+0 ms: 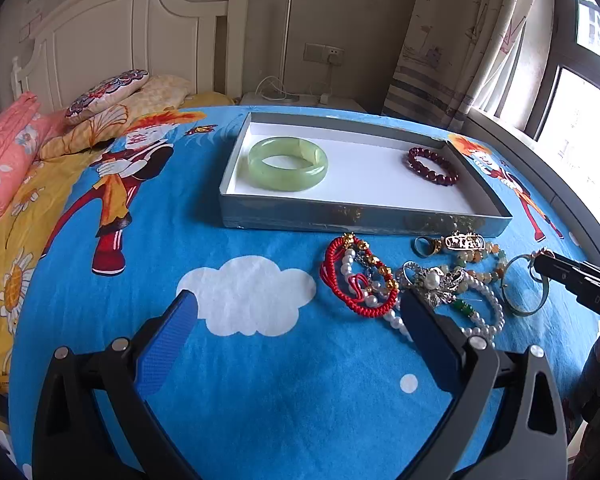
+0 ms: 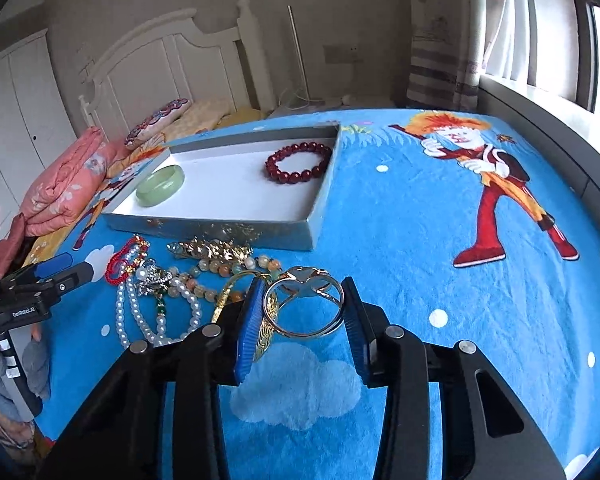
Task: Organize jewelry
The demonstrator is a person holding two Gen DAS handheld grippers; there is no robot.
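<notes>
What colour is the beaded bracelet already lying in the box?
Dark red: the beaded bracelet shows best in the right wrist view, lying in the box.

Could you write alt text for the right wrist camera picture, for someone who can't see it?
A blue-padded right gripper clamps a gold metal bangle above a blue cartoon bedspread. Behind lies a tangle of beaded jewelry and a shallow white-lined box.

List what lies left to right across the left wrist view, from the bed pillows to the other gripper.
Pink folded quilt → patterned pillow → green jade bangle → dark red bead bracelet → silver bangle → right gripper, its jaws closed on that bangle.
</notes>
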